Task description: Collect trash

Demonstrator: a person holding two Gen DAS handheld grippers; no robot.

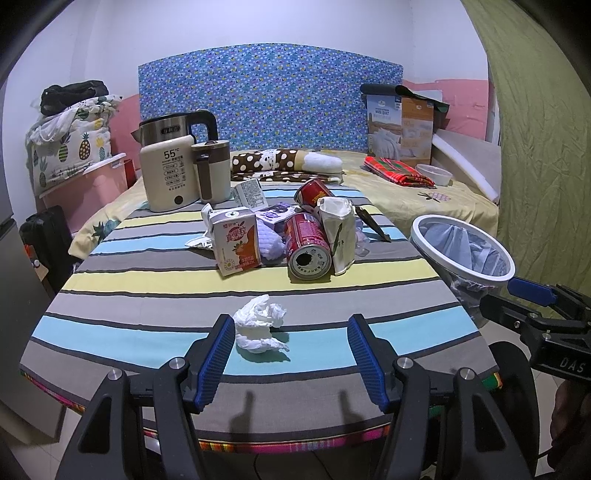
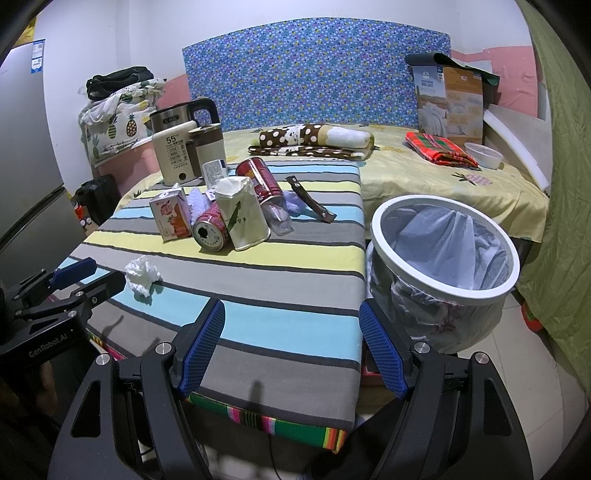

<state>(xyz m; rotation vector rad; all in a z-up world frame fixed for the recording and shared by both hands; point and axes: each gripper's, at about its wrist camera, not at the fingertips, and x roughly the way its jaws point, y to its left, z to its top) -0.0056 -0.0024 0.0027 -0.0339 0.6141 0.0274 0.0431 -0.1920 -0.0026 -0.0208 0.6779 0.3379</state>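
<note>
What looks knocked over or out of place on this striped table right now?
Two red cans lie on their sides among cartons, and a crumpled tissue sits alone near the front edge. The lined trash bin holds no trash that shows. The left gripper and right gripper are open and empty.

- I see a white wall (image 1: 258,22) behind a blue floral headboard (image 1: 269,96).
- The bed (image 2: 424,181) carries a yellow sheet.
- A green curtain (image 1: 535,129) hangs at my right.
- Pale floor tiles (image 2: 554,398) show below.
- A grey fridge (image 2: 26,147) stands left.
</note>
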